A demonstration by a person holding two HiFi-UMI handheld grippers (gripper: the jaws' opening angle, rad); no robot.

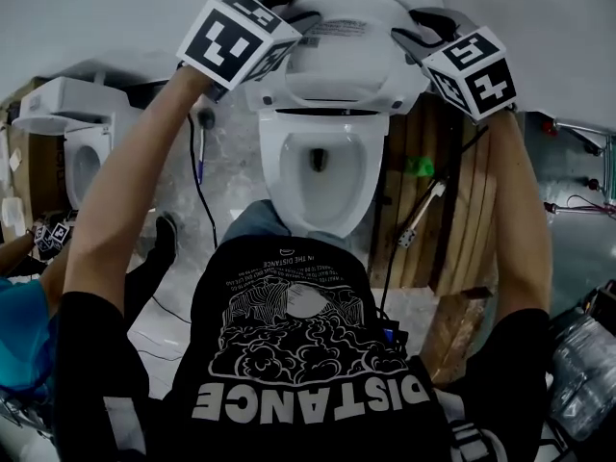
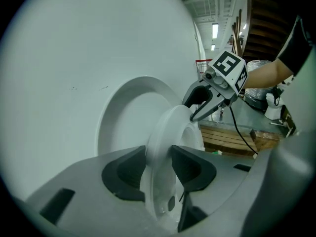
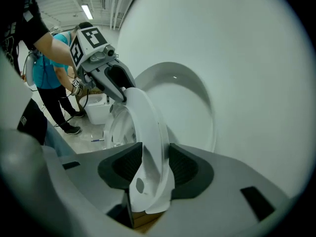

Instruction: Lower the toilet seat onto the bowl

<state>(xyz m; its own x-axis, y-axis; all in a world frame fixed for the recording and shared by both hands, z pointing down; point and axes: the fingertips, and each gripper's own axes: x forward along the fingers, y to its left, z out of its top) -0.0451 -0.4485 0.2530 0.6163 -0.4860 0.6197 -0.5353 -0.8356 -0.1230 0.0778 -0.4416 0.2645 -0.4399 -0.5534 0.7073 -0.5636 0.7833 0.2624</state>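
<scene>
Left gripper [image 2: 158, 168] and right gripper [image 3: 150, 166] each pinch the upright toilet seat [image 2: 163, 130] rim; slick plastic could slip free, likely slamming onto bowl [image 1: 272, 162].

the person's black t-shirt [image 1: 308, 354] carries "distance" in big pale block letters, and a small line near the collar reads "in the distance". a pale sticker [image 1: 342, 29] on the raised part of the white toilet [image 1: 274, 152] has print too small to read.
</scene>
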